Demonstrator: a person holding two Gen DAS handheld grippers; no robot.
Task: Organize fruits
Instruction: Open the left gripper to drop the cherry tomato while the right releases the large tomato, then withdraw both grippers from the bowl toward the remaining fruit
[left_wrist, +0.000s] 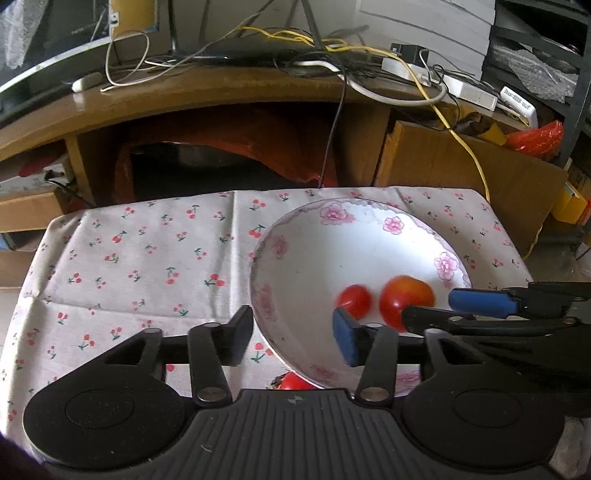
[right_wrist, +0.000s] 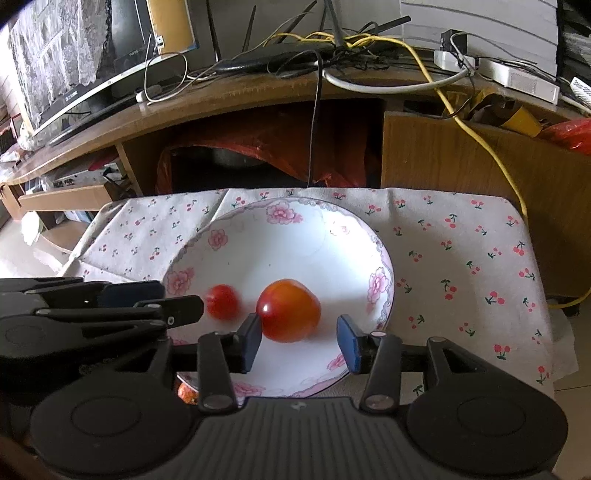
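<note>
Where the left gripper's (left_wrist: 293, 334) body fills the bottom of its own view, a third red fruit (left_wrist: 293, 382) shows only as a sliver below the plate's near rim, too cut off to make out its shape. Its fingers stand well apart over that rim with nothing between them. On the white, pink-flowered plate (right_wrist: 295, 236) the small tomato (right_wrist: 221, 301) is blurred in the right wrist view (sharper from the left one), and just right of it, slightly apart, lies the large tomato (right_wrist: 288, 310), orange-topped, roundish with no clear long axis. The right gripper (right_wrist: 299, 341) holds its fingers moderately apart; the left blue pad sits against the large tomato's lower left side, the right pad clear of it. A cherry-print cloth (right_wrist: 461, 258) covers the table. Behind stands a cluttered wooden desk (right_wrist: 221, 107) with a monitor (right_wrist: 74, 66) at left and a yellow cable (right_wrist: 480, 136) trailing right.
</note>
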